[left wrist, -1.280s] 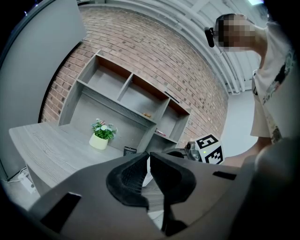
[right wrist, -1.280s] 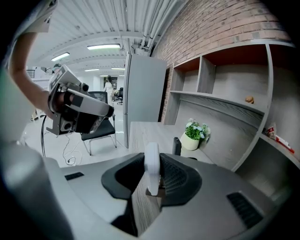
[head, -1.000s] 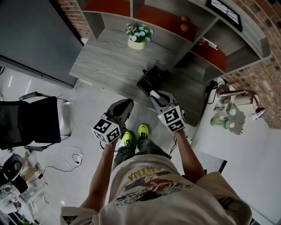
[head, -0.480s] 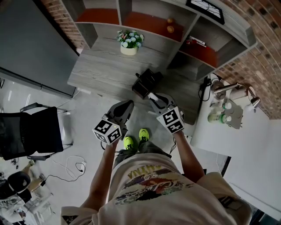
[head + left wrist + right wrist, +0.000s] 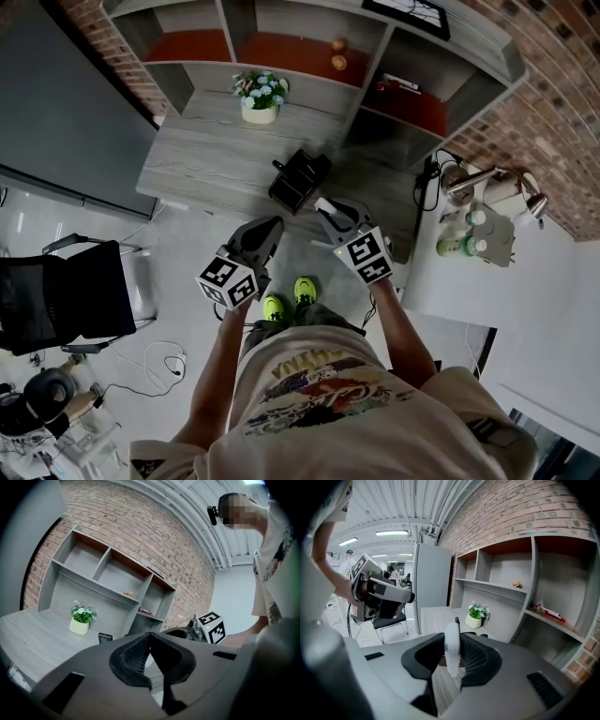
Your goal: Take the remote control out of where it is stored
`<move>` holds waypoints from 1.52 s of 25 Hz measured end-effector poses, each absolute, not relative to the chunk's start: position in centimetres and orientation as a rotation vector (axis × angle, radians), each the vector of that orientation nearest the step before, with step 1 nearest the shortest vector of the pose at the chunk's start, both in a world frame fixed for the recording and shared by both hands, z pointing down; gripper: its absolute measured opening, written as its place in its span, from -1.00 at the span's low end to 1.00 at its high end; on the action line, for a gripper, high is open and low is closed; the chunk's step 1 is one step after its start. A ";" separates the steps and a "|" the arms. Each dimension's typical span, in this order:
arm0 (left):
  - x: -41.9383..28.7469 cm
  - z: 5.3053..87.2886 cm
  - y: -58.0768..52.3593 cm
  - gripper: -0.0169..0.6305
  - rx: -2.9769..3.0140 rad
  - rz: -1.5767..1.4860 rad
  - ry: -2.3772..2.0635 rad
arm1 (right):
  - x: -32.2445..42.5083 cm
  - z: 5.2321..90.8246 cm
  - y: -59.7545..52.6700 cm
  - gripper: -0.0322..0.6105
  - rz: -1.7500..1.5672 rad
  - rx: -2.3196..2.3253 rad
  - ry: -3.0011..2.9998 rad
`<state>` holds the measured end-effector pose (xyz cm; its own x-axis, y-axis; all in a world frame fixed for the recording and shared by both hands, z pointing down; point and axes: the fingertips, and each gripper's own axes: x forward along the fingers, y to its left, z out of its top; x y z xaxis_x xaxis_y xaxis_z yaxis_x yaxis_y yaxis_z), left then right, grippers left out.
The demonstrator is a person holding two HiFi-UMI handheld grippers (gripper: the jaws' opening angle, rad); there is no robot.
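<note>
My right gripper is shut on a slim white remote control, held just in front of the grey desk. In the right gripper view the remote stands on edge between the pads of that gripper. A black holder sits on the desk, a little beyond the remote's tip and to its left. My left gripper hangs level to the left over the floor, jaws together with nothing in them, as the left gripper view shows. The holder also shows there.
A potted plant stands at the back of the desk. The shelf unit behind holds small orange things and a red-and-white item. A black chair is at the left, and a white table with bottles at the right.
Both grippers have drawn back a little from the desk and risen slightly. The remote stays in the right jaws. The black holder has not moved.
</note>
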<state>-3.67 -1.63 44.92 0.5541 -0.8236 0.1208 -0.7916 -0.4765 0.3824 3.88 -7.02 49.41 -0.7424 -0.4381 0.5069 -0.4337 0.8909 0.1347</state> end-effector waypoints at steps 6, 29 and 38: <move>-2.3 45.0 -2.4 -0.93 2.409 -0.089 -1.311 | 5.7 49.7 -7.6 -0.56 -0.001 0.640 -2.517; 0.3 47.6 -3.5 -0.93 2.367 0.007 -1.276 | 14.0 57.1 -13.5 -0.56 0.037 0.767 -2.371; -0.4 49.1 -2.4 -0.93 2.316 0.049 -1.285 | 14.1 61.8 -13.4 -0.56 -0.129 0.806 -2.300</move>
<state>-0.40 -2.41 49.11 0.5567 -0.7891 0.2597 -0.8065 -0.4386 0.3964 14.13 -13.40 61.77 -0.5717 -0.5833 0.5770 -0.5149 0.8026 0.3012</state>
